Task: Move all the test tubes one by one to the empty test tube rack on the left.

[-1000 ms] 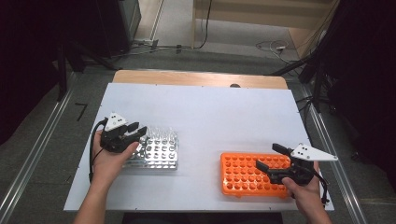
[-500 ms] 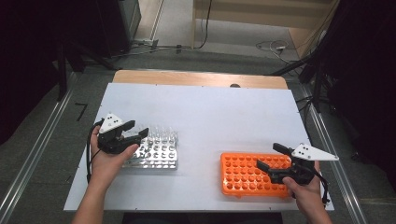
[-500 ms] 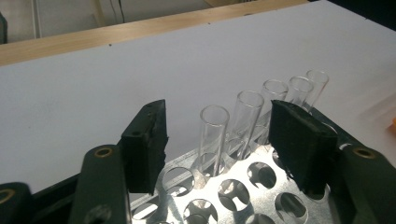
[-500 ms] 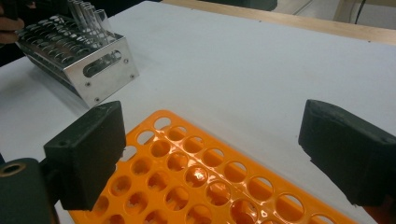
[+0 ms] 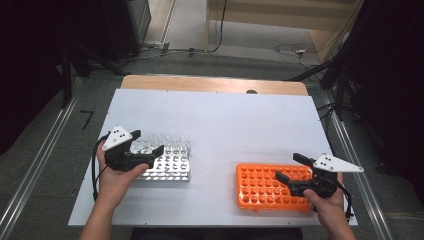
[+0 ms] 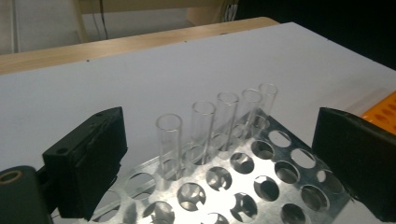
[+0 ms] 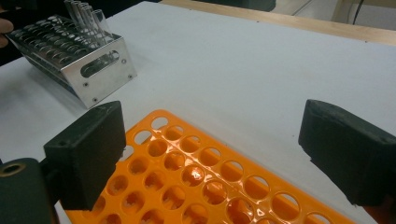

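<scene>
A metal rack [image 5: 170,162] stands at the table's left, with several empty glass tubes [image 6: 169,140] upright in its far row. My left gripper [image 5: 146,142] hovers over the rack's left end. It is open, and in the left gripper view [image 6: 222,144] its jaws straddle the tube row without touching it. An empty orange rack [image 5: 265,187] lies at the right near the front edge. My right gripper [image 5: 291,167] is open above that rack's right end, with nothing between its jaws in the right gripper view [image 7: 219,149], where the orange rack [image 7: 196,177] sits below.
The white table top [image 5: 225,125] stretches bare between and behind the racks, with a wooden strip [image 5: 215,84] at its far edge. The right gripper view shows the metal rack [image 7: 100,70] and its tubes [image 7: 86,18] far off at upper left.
The left gripper has drifted slightly toward the person over the metal rack's left end. The right gripper and both racks have stayed put.
</scene>
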Motion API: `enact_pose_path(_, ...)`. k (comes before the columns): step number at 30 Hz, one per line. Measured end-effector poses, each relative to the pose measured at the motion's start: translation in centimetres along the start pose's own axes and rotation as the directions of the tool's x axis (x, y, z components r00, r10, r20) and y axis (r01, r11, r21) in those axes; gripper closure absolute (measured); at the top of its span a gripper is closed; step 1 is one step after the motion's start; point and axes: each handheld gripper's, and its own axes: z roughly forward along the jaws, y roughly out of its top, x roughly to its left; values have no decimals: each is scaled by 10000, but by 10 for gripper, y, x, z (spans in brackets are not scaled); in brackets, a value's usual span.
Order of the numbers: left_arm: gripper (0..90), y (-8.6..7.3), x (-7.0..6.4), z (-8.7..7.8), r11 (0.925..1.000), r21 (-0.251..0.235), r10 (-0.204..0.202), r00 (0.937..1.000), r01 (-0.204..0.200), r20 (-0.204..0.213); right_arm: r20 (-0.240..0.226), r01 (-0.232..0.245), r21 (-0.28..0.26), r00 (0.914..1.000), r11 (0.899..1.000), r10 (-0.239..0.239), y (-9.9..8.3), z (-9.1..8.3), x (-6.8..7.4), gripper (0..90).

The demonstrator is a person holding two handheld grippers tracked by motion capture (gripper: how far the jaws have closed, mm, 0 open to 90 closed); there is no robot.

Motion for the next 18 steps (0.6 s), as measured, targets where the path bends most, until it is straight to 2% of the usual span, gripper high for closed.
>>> enact_pose_path(7, 0, -8, -10, -8, 9997, -243, 44, 9991, -34, 417, 74, -58, -3, 10000, 10000, 58, -2, -1, -4, 59)
enact_pose_path(12, 0, -17, -16, -17, 9988, -485, 114, 9986, -89, 523, 164, -11, 4, 9999, 10000, 11, -4, -1, -7, 59)
enact_pose_path(18, 0, -28, -19, -35, 9957, -926, -20, 9984, 72, 562, 219, -107, -116, 9997, 9999, 109, -7, -4, -15, 59)
